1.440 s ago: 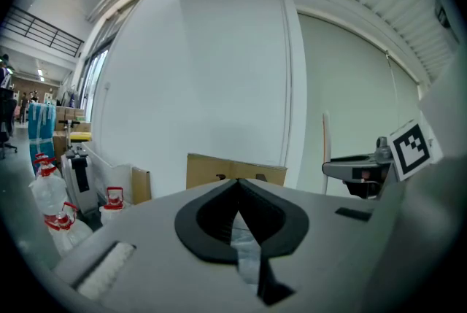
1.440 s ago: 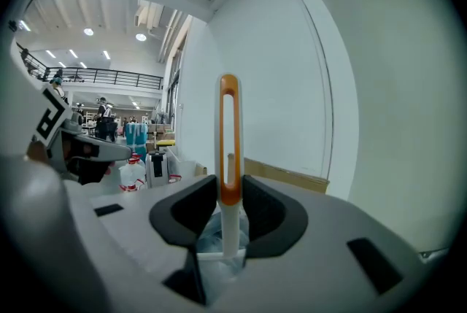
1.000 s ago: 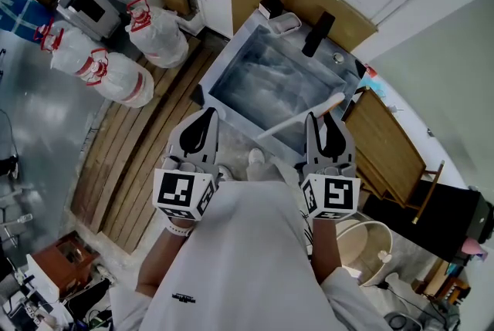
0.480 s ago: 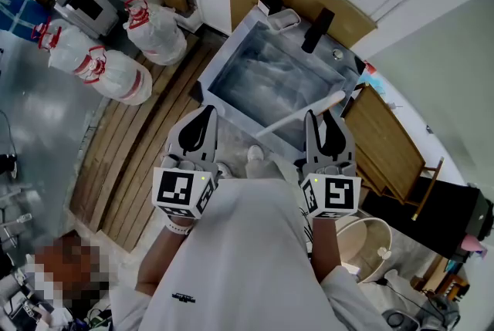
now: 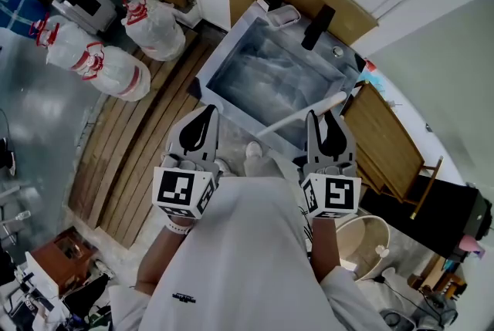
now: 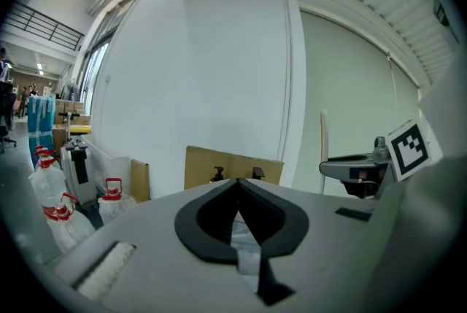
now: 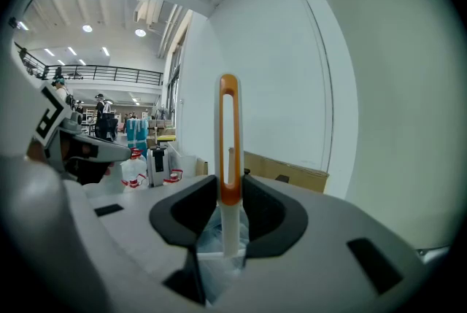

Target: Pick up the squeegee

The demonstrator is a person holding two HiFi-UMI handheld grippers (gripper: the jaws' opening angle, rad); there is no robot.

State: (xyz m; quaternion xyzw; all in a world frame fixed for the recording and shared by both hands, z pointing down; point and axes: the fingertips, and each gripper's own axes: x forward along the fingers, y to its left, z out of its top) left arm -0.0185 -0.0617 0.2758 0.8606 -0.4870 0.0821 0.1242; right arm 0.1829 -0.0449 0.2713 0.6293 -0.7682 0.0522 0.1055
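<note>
Pinching a slim white plastic squeegee with an orange loop end (image 7: 229, 225)
Empty, the left gripper (image 6: 237, 184) has its jaws pressed together; the right gripper (image 7: 228, 191) clamps the stem above the steel sink (image 5: 224, 44). It looks light, stiff and slick: best held mid-handle, firmly.

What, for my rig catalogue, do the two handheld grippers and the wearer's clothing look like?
The left gripper and right gripper match: pale grey jaws lined with black pads, tapering to points. Each carries a white cube printed with black square markers. The person wears a white shirt.
</note>
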